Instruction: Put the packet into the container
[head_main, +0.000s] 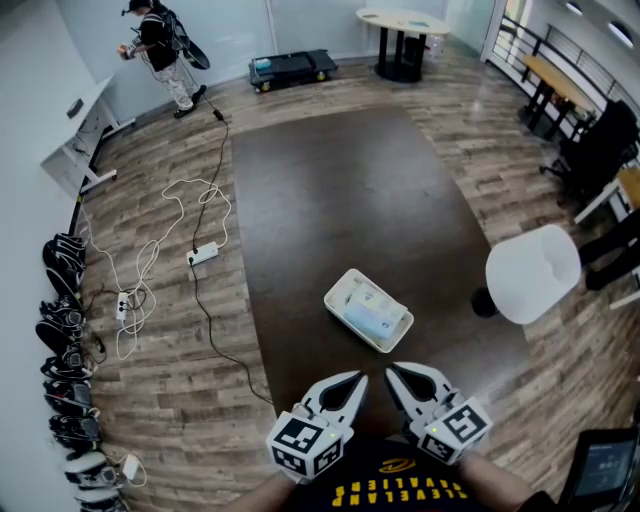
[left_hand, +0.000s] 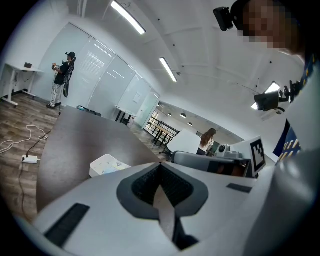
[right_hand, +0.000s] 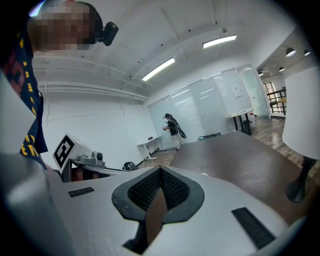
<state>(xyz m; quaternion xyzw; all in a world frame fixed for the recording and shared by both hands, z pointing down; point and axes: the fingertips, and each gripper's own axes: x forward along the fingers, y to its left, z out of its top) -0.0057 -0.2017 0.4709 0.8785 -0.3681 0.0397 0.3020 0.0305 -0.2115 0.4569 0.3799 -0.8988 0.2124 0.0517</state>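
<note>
A white rectangular container (head_main: 367, 309) sits on the dark brown table (head_main: 340, 190), with a pale blue and white packet (head_main: 372, 311) lying inside it. In the left gripper view the container (left_hand: 106, 164) shows just beyond the jaws, to the left. My left gripper (head_main: 357, 379) and right gripper (head_main: 392, 374) are held side by side at the table's near edge, a little short of the container. Both are shut with nothing between the jaws. In the right gripper view the container is hidden behind the shut right gripper (right_hand: 160, 170).
A white lampshade on a dark stand (head_main: 530, 273) rises at the table's right edge. White cables and a power strip (head_main: 203, 254) lie on the wooden floor to the left, with bags (head_main: 62, 330) along the wall. A person (head_main: 160, 45) stands far off.
</note>
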